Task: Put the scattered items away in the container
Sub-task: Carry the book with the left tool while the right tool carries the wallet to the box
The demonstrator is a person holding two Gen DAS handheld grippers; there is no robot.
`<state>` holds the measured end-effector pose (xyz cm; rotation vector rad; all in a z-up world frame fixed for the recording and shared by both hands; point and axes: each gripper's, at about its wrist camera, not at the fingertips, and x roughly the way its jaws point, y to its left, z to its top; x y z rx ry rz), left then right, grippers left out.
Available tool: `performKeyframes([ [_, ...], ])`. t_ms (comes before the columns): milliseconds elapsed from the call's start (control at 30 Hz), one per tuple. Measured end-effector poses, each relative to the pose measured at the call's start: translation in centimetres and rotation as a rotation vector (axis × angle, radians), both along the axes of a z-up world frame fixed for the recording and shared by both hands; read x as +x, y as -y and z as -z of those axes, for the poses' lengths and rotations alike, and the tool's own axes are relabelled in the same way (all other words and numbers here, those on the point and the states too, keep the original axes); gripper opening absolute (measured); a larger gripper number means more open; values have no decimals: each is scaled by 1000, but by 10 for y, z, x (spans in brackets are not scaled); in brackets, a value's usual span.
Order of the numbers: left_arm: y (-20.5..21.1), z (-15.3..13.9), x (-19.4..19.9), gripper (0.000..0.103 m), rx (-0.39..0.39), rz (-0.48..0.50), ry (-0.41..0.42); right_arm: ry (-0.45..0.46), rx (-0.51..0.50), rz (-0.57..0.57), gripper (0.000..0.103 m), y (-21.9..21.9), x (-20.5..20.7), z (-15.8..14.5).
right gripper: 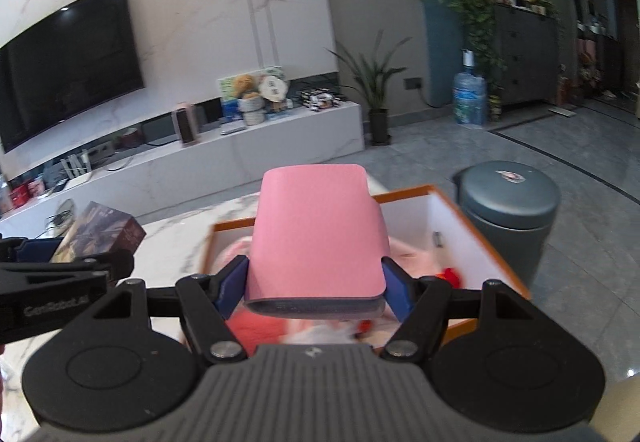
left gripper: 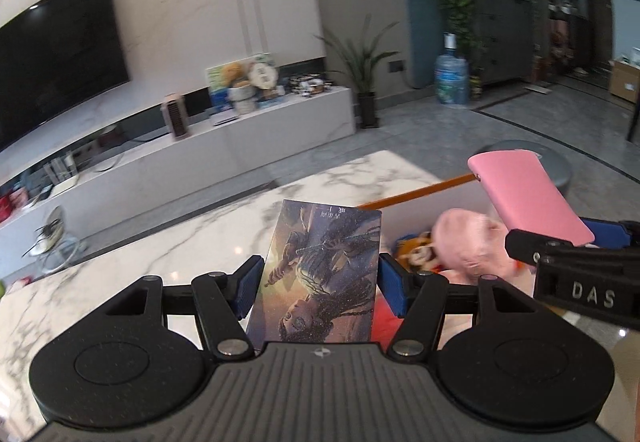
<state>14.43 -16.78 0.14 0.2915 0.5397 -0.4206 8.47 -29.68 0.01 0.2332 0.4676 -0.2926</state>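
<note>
My left gripper (left gripper: 318, 286) is shut on a dark illustrated book (left gripper: 320, 270), held upright above the marble table (left gripper: 160, 250). The book also shows at the left of the right wrist view (right gripper: 100, 232). My right gripper (right gripper: 316, 288) is shut on a pink notebook (right gripper: 316, 230) and holds it over the orange-rimmed white box (right gripper: 452, 226). The pink notebook also shows in the left wrist view (left gripper: 528, 198), to the right of the book. The box (left gripper: 420, 194) holds a pink plush toy (left gripper: 468, 242) and other soft toys.
A grey round bin (right gripper: 508, 210) stands on the floor just right of the box. A white TV bench (left gripper: 200, 146) with a TV (left gripper: 56, 58) lies beyond the table. A water bottle (left gripper: 452, 78) and potted plants stand at the back.
</note>
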Motion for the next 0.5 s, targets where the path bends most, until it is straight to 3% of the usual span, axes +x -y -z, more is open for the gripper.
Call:
performKeyframes([
  [233, 46, 18, 9, 72, 19, 96, -44, -65, 43, 49, 72, 56, 7, 15],
  [500, 80, 42, 23, 72, 76, 112, -97, -131, 133, 34, 72, 92, 32, 42],
])
